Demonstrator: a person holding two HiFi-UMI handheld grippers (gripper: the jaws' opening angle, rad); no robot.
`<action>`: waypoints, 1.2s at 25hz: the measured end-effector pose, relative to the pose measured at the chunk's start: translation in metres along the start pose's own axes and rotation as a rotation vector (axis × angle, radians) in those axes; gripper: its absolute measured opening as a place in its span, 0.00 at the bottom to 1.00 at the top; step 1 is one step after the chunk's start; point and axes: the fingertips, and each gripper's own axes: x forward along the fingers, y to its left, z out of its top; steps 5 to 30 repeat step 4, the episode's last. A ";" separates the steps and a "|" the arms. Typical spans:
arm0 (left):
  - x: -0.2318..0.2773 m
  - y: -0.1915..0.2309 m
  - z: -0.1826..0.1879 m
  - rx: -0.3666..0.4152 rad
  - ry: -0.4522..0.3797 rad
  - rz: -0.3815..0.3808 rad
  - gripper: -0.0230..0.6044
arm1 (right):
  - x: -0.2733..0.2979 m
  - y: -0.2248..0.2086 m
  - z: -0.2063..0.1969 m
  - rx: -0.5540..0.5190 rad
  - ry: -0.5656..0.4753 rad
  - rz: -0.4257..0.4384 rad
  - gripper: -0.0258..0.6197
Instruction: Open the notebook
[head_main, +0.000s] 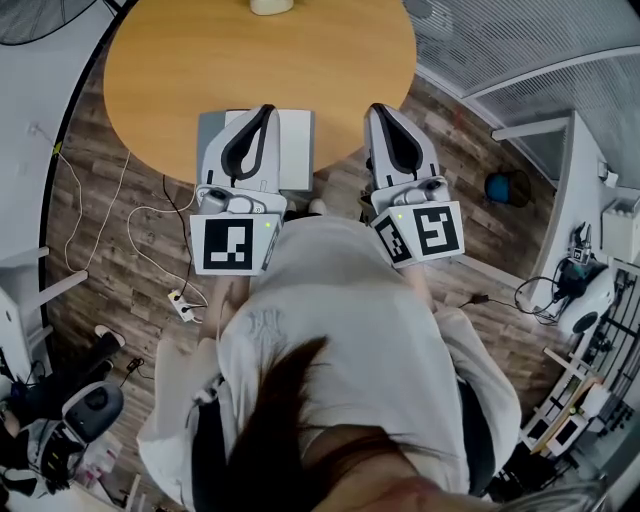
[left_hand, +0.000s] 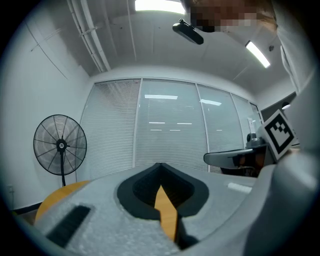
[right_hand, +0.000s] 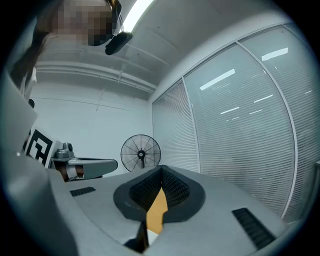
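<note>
Fingers (left_hand: 100, 220) of left gripper (head_main: 268, 108): pressed together, tips meeting, nothing pinched. Only a thin wedge of orange table (head_main: 160, 70) seen through the slot behind the tips. Fingers (right_hand: 215, 220) of right gripper (head_main: 378, 106): likewise closed tip to tip, empty, same orange sliver below.

Notebook (head_main: 296, 150): lies flat at the near rim of the round table, straight under the left gripper, which covers its middle. Grey strip showing on the left, paler strip on the right. Cannot tell whether touched or merely overhung. Near side right at the rim; any overhang hidden by the gripper.

Right gripper: level, alongside the left one, clear of the notebook's right side, with a gap of bare table and floor (head_main: 345, 190) between. Tips over the curved rim, body back over the floor.

Room to move: wide bare tabletop beyond the notebook, up to a pale object (head_main: 271, 5) at the far rim. Left of the notebook, only a narrow band of table before the rim. Cables (head_main: 108, 205) and power strip (head_main: 183, 305) on the floor at the left, beside the table. Ahead of both grippers, fan (left_hand: 60, 146) by the blinds (left_hand: 165, 125), well apart from the table.
</note>
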 end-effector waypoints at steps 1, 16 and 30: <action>0.000 0.001 0.000 0.000 -0.003 0.001 0.06 | 0.000 0.000 -0.001 0.000 0.001 0.000 0.04; 0.001 0.003 0.000 0.002 -0.011 0.003 0.06 | 0.001 0.001 -0.003 0.001 0.003 0.001 0.04; 0.001 0.003 0.000 0.002 -0.011 0.003 0.06 | 0.001 0.001 -0.003 0.001 0.003 0.001 0.04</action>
